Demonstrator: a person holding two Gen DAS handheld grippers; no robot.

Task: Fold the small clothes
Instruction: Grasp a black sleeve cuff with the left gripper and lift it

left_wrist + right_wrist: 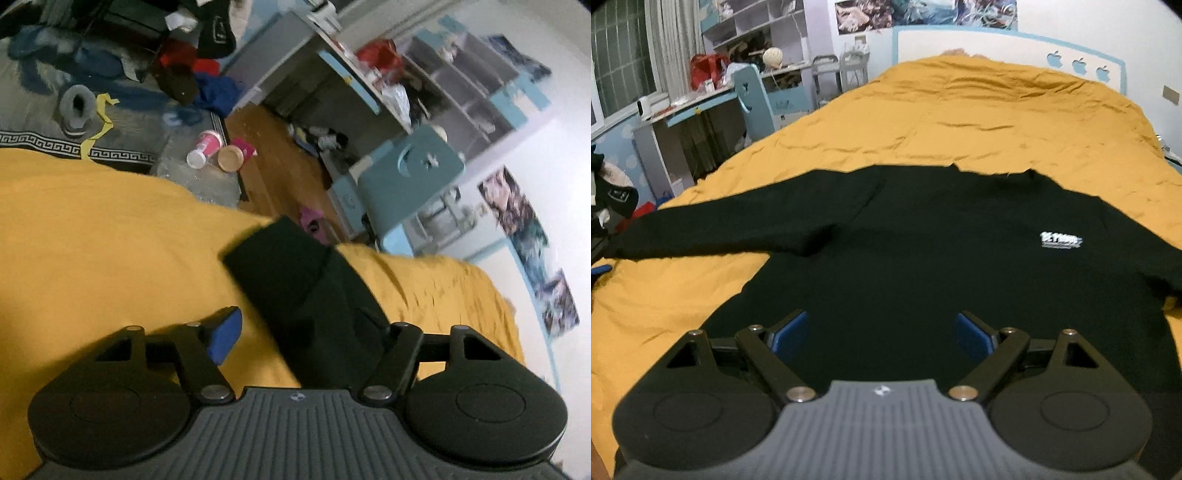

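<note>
A black long-sleeved sweater (923, 236) lies flat, front up, on the yellow bedspread (960, 110), with a small white logo (1060, 240) on its chest. One sleeve (701, 232) stretches out to the left. My right gripper (882, 336) hovers over the sweater's near hem, open, with nothing pinched between its blue pads (790, 336). In the left wrist view the sleeve's end (295, 273) runs across the bed's edge and between the fingers of my left gripper (299, 328). That gripper stands open wide; its blue pad (225, 336) is clear of the cloth, and the other finger is dark against the sleeve.
Beyond the bed's edge is a cluttered floor: a patterned rug (55, 144), a grey boot (74, 107), a pink bottle (205, 146) and piled clothes (192, 74). A blue chair (410, 173), a desk (683, 110) and shelves (461, 85) stand by the wall. The headboard (1034, 48) is far ahead.
</note>
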